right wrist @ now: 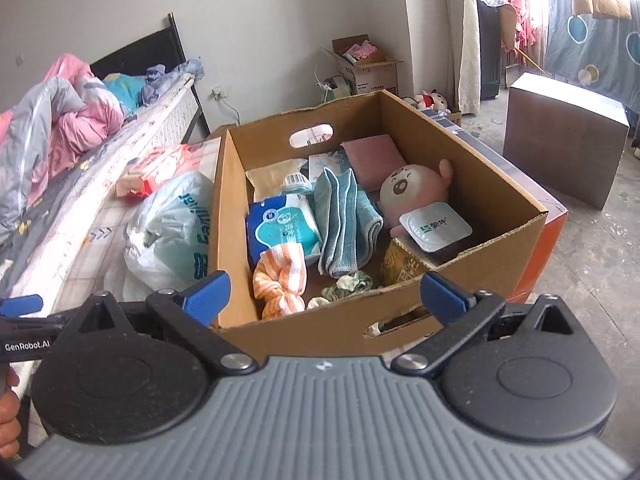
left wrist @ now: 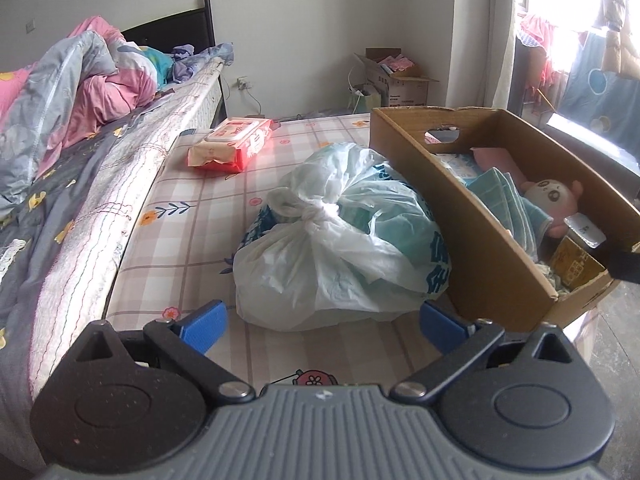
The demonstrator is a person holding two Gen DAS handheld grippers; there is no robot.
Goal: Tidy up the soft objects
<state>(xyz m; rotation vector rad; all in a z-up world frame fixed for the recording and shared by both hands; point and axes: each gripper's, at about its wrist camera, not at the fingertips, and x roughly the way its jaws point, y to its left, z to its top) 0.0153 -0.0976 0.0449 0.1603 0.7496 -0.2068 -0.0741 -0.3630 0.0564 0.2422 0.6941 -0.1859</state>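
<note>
Bedding [left wrist: 60, 92] in pink and grey is lying heaped across the upper left of the left wrist view. Below it a checked mattress [left wrist: 192, 216] is filling the middle, carrying a red wipes pack [left wrist: 234, 144] and a knotted white plastic bag [left wrist: 336, 236]. Touching the bag's right side, an open cardboard box [right wrist: 496, 216] is sitting at the centre of the right wrist view, holding a pink plush doll [right wrist: 416, 188], a folded teal towel [right wrist: 346, 220], a blue tissue pack [right wrist: 282, 228] and an orange striped cloth [right wrist: 278, 280]. The left gripper [left wrist: 322, 318] is hovering before the bag, jaws spread and holding nothing. The right gripper [right wrist: 324, 290] is hanging at the box's near wall, jaws spread too.
</note>
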